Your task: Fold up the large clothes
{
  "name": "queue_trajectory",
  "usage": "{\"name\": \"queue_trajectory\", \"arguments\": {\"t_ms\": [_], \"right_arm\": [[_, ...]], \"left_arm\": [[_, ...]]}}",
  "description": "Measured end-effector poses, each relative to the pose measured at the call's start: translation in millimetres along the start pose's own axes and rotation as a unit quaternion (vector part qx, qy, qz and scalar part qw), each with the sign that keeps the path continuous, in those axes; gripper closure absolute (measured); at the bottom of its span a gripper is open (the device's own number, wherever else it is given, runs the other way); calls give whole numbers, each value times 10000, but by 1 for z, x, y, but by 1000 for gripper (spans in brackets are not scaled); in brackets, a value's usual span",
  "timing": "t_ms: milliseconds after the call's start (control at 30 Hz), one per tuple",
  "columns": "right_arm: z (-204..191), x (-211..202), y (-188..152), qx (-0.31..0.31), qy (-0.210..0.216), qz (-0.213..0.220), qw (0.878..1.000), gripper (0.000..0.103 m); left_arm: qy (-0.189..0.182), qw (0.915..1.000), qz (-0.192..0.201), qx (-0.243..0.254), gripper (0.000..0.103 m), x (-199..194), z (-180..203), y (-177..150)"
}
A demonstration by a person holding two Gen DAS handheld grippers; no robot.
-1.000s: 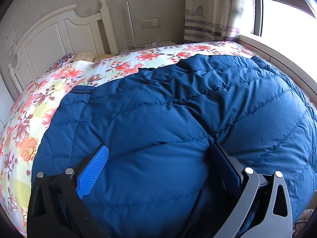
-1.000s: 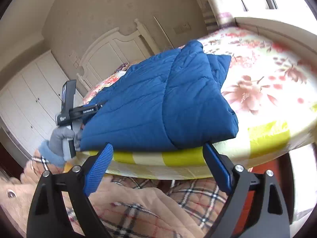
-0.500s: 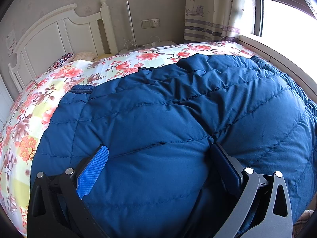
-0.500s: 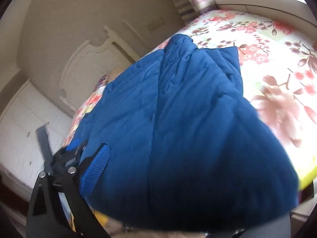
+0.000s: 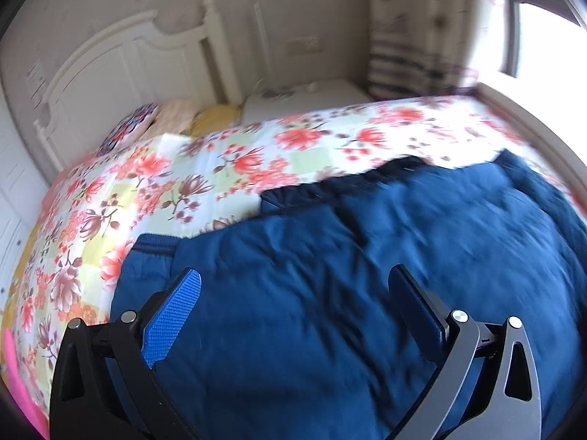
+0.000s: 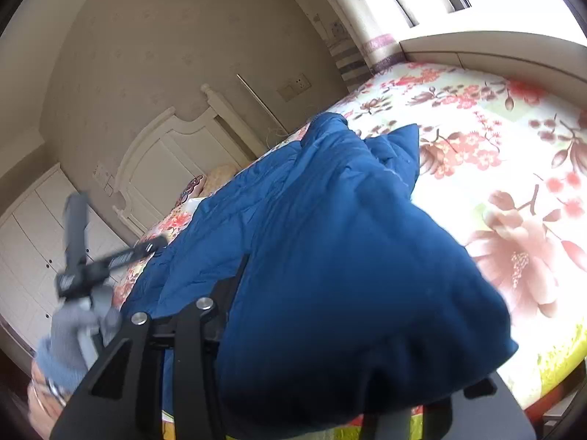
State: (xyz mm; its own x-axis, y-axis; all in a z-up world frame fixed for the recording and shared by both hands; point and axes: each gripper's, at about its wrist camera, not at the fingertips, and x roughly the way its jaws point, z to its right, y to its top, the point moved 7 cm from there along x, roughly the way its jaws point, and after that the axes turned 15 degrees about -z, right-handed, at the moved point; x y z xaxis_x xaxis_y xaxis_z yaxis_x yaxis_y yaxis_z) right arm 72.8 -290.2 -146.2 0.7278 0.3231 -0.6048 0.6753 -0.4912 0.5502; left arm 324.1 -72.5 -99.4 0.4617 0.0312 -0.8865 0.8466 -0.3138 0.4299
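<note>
A big blue down jacket (image 5: 367, 275) lies folded on the floral bedsheet (image 5: 220, 168). My left gripper (image 5: 293, 275) hovers over its near part, open, with nothing between the blue pads. In the right wrist view the jacket (image 6: 348, 256) bulges over my right gripper (image 6: 330, 293). Its jaws are closing on a thick fold at the jacket's near corner; the left finger (image 6: 234, 278) presses into the fabric and the right one is hidden under it. The left gripper (image 6: 91, 271) shows at the far left of that view, held by a grey-gloved hand (image 6: 73, 326).
A white headboard (image 5: 121, 66) and pillows (image 5: 176, 117) stand at the bed's far end. A curtain (image 5: 414, 55) and bright window are at the right, a sill (image 6: 495, 51) runs beside the bed, and white wardrobe doors (image 6: 29, 249) are at the left.
My left gripper pulled back and up off the jacket, showing more sheet. My right gripper came in from below the bed's edge onto the jacket's corner and its jaws narrowed on the fold.
</note>
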Motion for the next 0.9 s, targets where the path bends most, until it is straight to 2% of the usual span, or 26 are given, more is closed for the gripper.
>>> {"name": "queue_trajectory", "arguments": {"t_ms": [33, 67, 133, 233, 267, 367, 467, 500, 533, 567, 600, 633, 667, 700, 800, 867, 900], "right_arm": [[-2, -2, -1, -57, -40, 16, 10000, 62], [-5, -3, -1, -121, -77, 27, 9999, 62], [-7, -6, 0, -223, -105, 44, 9997, 62], [-8, -8, 0, -331, -178, 43, 9993, 62], [-8, -7, 0, -319, -180, 44, 9993, 62], [-10, -8, 1, -363, -215, 94, 9991, 62], [-17, -12, 5, -387, -260, 180, 9988, 62], [-19, -13, 6, -405, -275, 207, 9986, 62], [-26, -16, 8, -470, -267, 265, 9982, 62], [-34, -18, 9, -574, -309, 303, 9974, 62], [-43, -21, 10, -712, -393, 351, 9961, 62], [-56, -24, 13, -931, -508, 440, 9934, 63], [-71, -28, 17, -1130, -591, 531, 9904, 63], [-83, -31, 19, -1278, -652, 593, 9879, 63], [-151, -33, 26, -2187, -900, 865, 9678, 63], [-213, -22, 21, -3047, -1150, 978, 9404, 63], [-250, -9, 12, -3555, -1274, 991, 9206, 63]], "left_arm": [[70, 9996, -236, -98, 4, 19, 0, 11], [-26, 9987, -488, -140, 4, 39, 2, 16], [-169, 9971, -736, -95, 4, 58, 6, 14], [-374, 9981, -461, -192, 6, 38, -2, 9], [-425, 9985, -265, -220, 6, 19, -7, -1], [-708, 9972, 223, -123, 6, -27, -12, -42], [-887, 9950, 295, 341, 5, -42, 8, -97], [-850, 9946, 271, 527, 5, -40, 16, -111], [-643, 9950, 276, 719, 5, -36, 25, -128], [-429, 9952, 418, 774, 5, -35, 26, -142], [-431, 9950, 471, 772, 5, -37, 24, -149], [-592, 9943, 394, 795, 5, -42, 20, -154], [-916, 9917, 371, 825, 5, -53, 12, -158], [-1142, 9893, 526, 739, 5, -68, -1, -158], [-1323, 9865, 965, 43, 5, -100, -67, -152], [-1055, 9819, 1299, -883, 5, -115, -141, -149], [-965, 9781, 1371, -1231, 5, -119, -168, -150]]}}
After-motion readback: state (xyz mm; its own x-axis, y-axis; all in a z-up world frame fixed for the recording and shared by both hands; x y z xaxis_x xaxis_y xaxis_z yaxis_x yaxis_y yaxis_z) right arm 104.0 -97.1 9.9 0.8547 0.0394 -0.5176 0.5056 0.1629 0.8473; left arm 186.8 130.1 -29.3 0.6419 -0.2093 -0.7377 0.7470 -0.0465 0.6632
